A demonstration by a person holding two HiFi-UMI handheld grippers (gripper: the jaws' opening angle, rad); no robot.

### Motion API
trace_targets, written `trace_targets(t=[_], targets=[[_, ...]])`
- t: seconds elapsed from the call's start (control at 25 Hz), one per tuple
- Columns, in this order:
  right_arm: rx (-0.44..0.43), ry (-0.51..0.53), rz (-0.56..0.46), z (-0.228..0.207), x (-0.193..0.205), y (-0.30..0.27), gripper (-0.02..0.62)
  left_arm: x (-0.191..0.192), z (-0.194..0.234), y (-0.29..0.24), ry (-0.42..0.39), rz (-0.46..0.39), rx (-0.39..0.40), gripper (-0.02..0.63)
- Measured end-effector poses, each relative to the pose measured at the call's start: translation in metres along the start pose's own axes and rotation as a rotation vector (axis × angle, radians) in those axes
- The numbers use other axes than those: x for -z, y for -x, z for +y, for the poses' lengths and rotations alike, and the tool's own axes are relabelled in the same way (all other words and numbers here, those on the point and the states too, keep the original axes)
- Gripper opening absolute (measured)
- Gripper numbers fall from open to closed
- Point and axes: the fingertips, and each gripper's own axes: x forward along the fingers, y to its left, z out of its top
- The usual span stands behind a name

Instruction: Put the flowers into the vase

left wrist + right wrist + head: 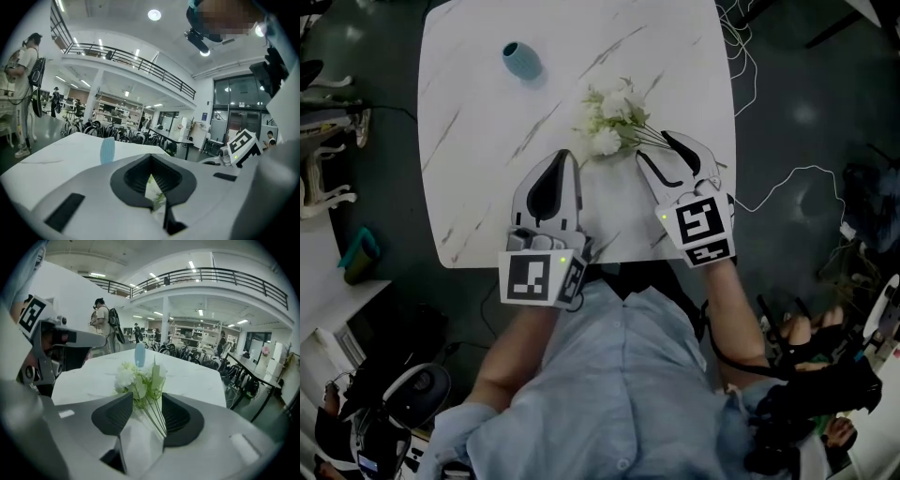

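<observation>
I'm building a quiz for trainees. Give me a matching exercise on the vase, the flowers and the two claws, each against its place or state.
Things:
1. vase
2. flowers
3. left claw
4. right claw

Place or state:
A. jaws apart, stems between them
B. upright, far side of the table
C. jaws together
D. lying on the table, white blooms

Pairs: 1-B, 2-D, 3-C, 4-A

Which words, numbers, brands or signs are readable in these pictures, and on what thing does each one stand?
Readable text: none in any view.
Left marker cube and right marker cube: black-and-white square patterns only, no letters.
Blue wall sign, left gripper view: too small to read.
</observation>
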Motion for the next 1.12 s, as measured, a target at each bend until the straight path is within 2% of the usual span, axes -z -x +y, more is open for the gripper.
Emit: trace_targets(t=[0.28, 0.76, 1.12], targets=[[-0.040, 0.080, 0.083, -0.002, 0.018, -0.028, 0.199, 0.010, 0.014, -0.012, 0.025, 0.021, -0.045, 0.005], [-0.095, 0.112, 0.181, -0.003, 0.042, -0.055, 0.196, 0.017, 0.029, -0.022, 0.049, 0.039, -0.085, 0.005], [-0.104, 0.130, 0.218, -0.003, 0.047, -0.062, 0.137, 0.014, 0.034, -0.017, 0.043, 0.035, -0.113, 0.005]])
